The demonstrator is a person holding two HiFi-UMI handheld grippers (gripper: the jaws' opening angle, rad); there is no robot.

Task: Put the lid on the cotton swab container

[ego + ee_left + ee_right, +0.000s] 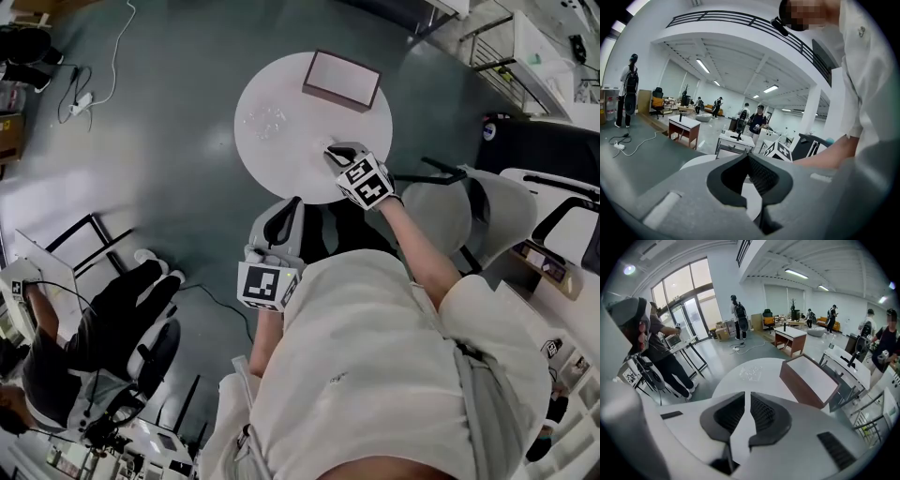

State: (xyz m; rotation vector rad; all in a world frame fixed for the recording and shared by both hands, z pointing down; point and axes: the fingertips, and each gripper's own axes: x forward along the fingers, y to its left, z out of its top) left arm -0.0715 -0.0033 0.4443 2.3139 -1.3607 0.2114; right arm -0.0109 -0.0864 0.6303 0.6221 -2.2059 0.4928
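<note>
**Floor, left.** Grey-green floor [169,187]. A white power strip [82,101] with its cable lies on it at upper left. A seated person in dark clothes [103,323] is at lower left.

**Table.** Round white table [291,164], seen from above in the head view.

**Task item.** A clear plastic piece [265,120] lies flat on the left half of the table top, well apart from both grippers. It is probably the cotton swab container or its lid, but it shows only as a small glinting patch. Its long axis and which way it faces cannot be told. In the right gripper view it [751,372] lies ahead of the jaws, to the left of the box.

**Left gripper** [748,157]. It is held off the near edge of the table and points toward it. The jaws are closed tip to tip with nothing between them. Its marker cube [267,286] bears a black-and-white square pattern.

**Right gripper** [746,394]. It is over the near right part of the table and angled downward. The jaws stand a narrow slit apart and are empty, with bare table top showing through the gap. Its marker cube [367,181] carries the same kind of square pattern.

**Box** [342,80]. Rectangular, with brown walls and a pale top. It sits on the far right part of the table, its long axis running from upper left to lower right in the head view.

**Right.** White chairs [441,211] stand just beside the table.
</note>
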